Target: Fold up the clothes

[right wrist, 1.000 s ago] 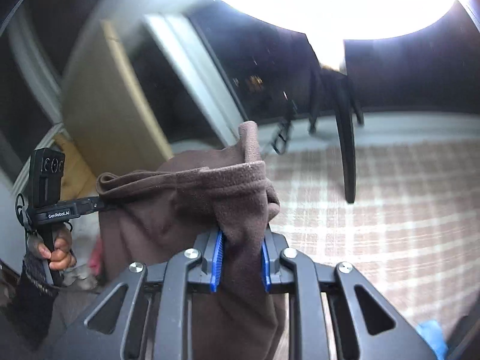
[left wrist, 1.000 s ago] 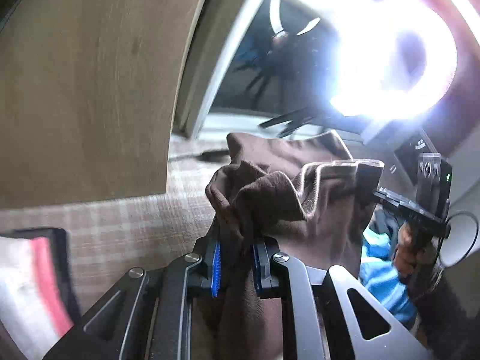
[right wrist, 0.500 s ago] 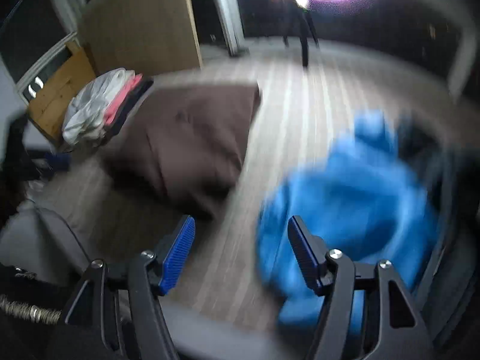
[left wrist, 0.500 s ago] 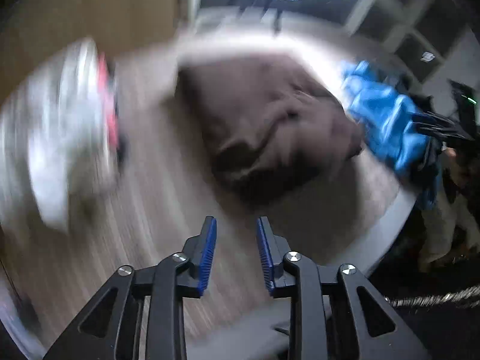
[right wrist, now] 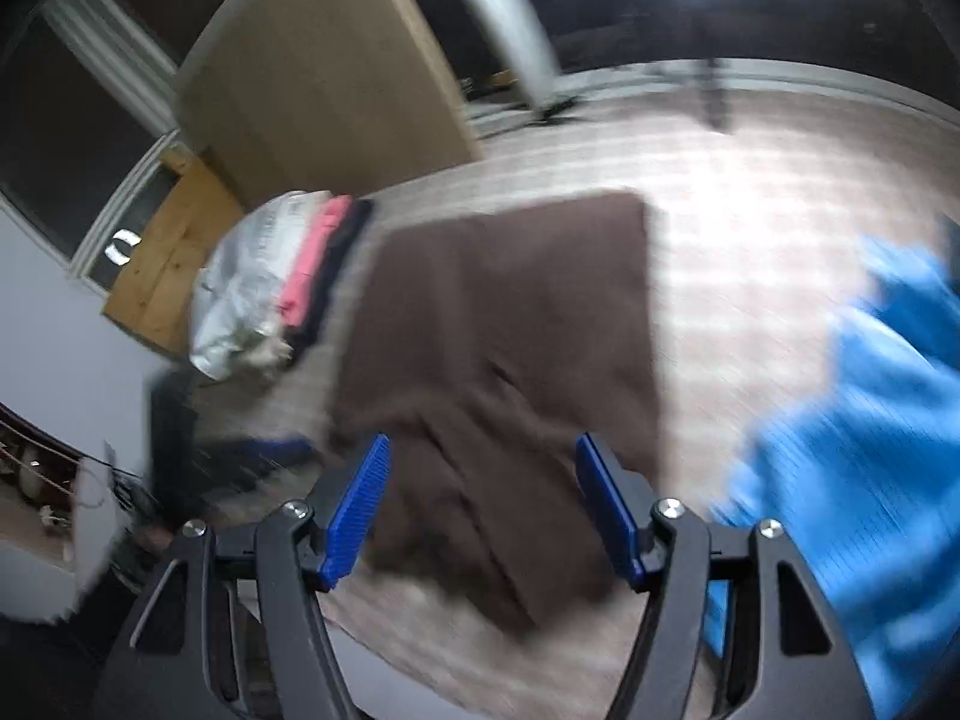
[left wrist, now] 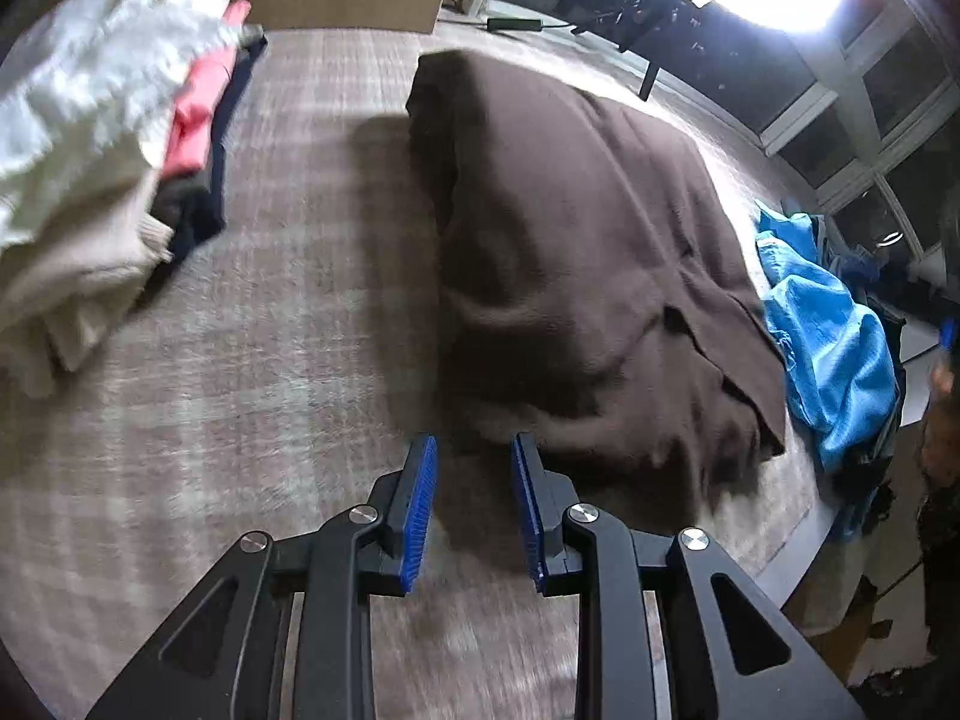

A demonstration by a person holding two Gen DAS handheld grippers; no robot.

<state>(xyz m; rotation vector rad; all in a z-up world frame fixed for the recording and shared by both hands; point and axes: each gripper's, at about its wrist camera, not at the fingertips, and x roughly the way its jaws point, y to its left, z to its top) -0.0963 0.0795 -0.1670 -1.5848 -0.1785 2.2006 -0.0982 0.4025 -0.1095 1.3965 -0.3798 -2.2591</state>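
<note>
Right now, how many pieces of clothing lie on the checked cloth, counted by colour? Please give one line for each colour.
Brown: 1, the brown garment lying flat
Blue: 1, the blue garment crumpled beside it
White: 1, on the pile
Pink: 1, in the same pile
Dark: 1 at least, under the pink
Total: 5 that can be told apart

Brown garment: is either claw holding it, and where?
Neither. The brown garment lies flat on the plaid surface; left claw is opening with nothing between its pads, and right claw is open, empty.
</note>
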